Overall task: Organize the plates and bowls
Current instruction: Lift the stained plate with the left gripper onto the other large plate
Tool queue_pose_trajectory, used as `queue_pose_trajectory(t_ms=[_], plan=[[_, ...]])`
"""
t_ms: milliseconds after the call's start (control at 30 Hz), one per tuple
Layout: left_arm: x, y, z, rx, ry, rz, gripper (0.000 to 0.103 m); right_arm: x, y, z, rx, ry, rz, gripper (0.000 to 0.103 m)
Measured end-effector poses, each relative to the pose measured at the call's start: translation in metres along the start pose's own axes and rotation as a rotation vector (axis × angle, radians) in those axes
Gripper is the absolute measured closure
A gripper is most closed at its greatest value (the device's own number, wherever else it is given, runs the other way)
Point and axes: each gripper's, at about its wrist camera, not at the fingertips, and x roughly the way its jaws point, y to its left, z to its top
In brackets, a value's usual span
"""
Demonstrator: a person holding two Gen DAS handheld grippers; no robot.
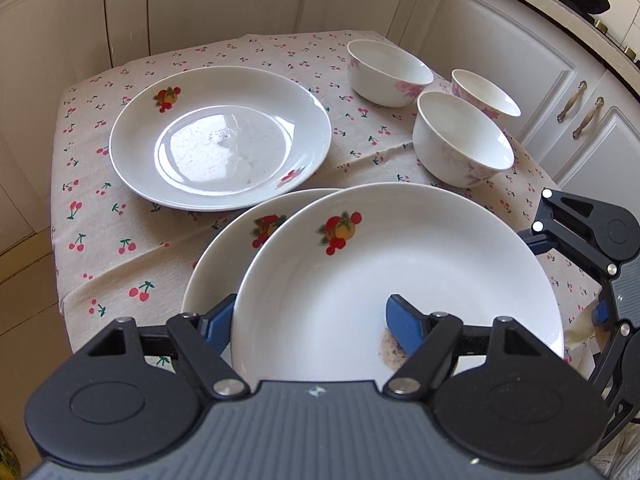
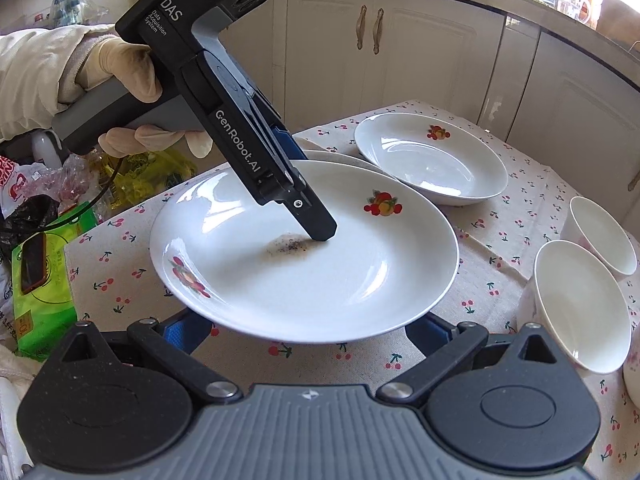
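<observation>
The left tool (image 1: 310,322) grips the rim of a stained plate (image 1: 400,280), held just above a second plate (image 1: 224,256) on the worktop (image 1: 100,208). The right tool (image 2: 308,330) stands open under its near edge.

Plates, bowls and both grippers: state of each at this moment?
Held plate: off the cloth, rim clamped by the left gripper, brown speckled stain inside.
Plate beneath it: on the tablecloth, mostly covered.
Far plate: flat on the cloth, empty, clean.
Three bowls: upright, empty, clustered together.
Right gripper: jaws spread under the held plate's near rim, contact not discernible.
</observation>
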Motion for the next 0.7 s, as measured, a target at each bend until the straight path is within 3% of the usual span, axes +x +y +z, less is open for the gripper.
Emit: queue_pose_trajectory(t_ms=[700], plan=[[-0.0091, -0.0030, -0.0003, 0.062, 0.014, 0.062, 0.025, 0.0059, 0.0031, 0.0016, -0.020, -0.002, -0.017, 0.000]])
